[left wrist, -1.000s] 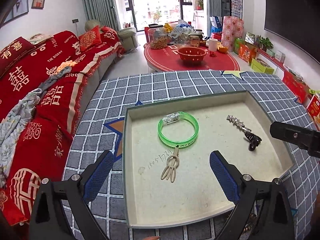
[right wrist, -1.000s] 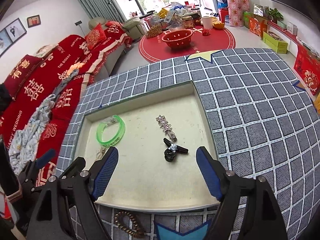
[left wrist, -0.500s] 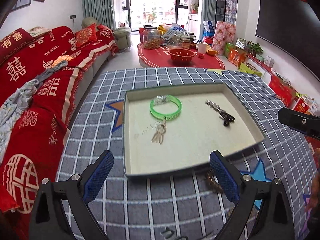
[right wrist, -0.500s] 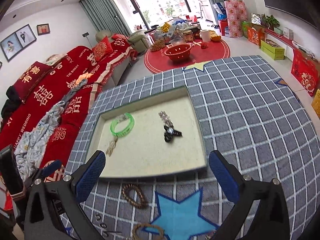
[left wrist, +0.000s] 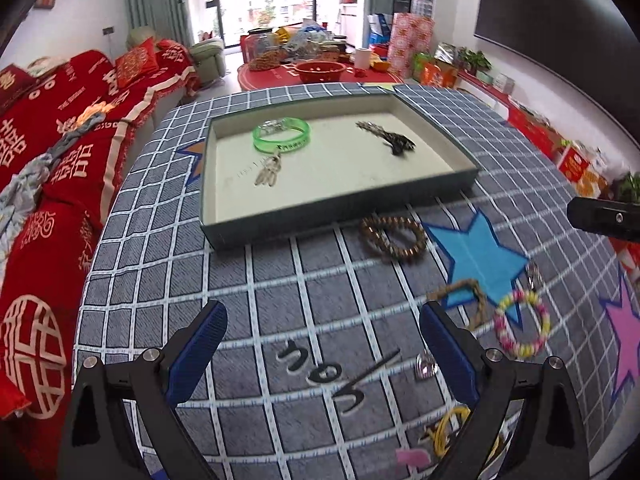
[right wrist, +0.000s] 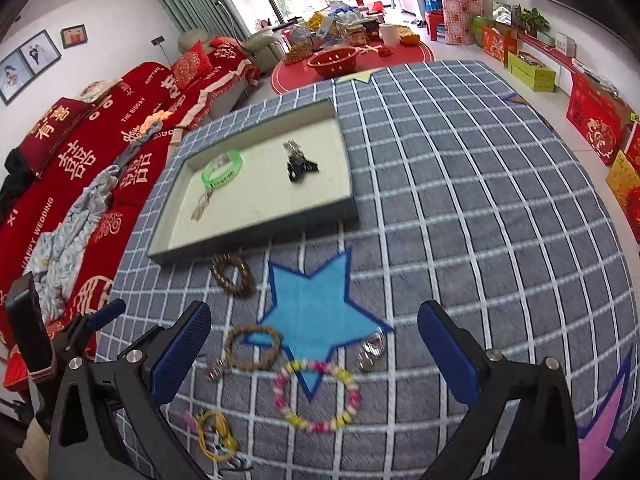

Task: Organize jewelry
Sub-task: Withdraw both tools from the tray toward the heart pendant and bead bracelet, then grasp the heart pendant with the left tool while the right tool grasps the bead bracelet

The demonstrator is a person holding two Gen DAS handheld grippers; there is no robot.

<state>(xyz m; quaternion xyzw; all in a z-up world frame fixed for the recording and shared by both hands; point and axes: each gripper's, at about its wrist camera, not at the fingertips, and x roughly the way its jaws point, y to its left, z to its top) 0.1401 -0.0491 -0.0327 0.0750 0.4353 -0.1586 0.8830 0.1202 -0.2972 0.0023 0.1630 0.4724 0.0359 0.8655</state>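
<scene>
Left wrist view: our left tongs (left wrist: pixel 322 354) gape wide, empty, over the checked bench (left wrist: pixel 280 280). The tray (left wrist: pixel 328 208) holds a green bangle (left wrist: pixel 281 134).

Right wrist view: our right tongs (right wrist: pixel 314 354) stand fully spread, empty, above a pink-yellow bead bracelet (right wrist: pixel 318 396); a brown bead bracelet (right wrist: pixel 232 276) lies just beside the tray.

Black tongs (right wrist: pixel 314 344) with ribbed blue pads (right wrist: pixel 182 352) and silver screws.
</scene>
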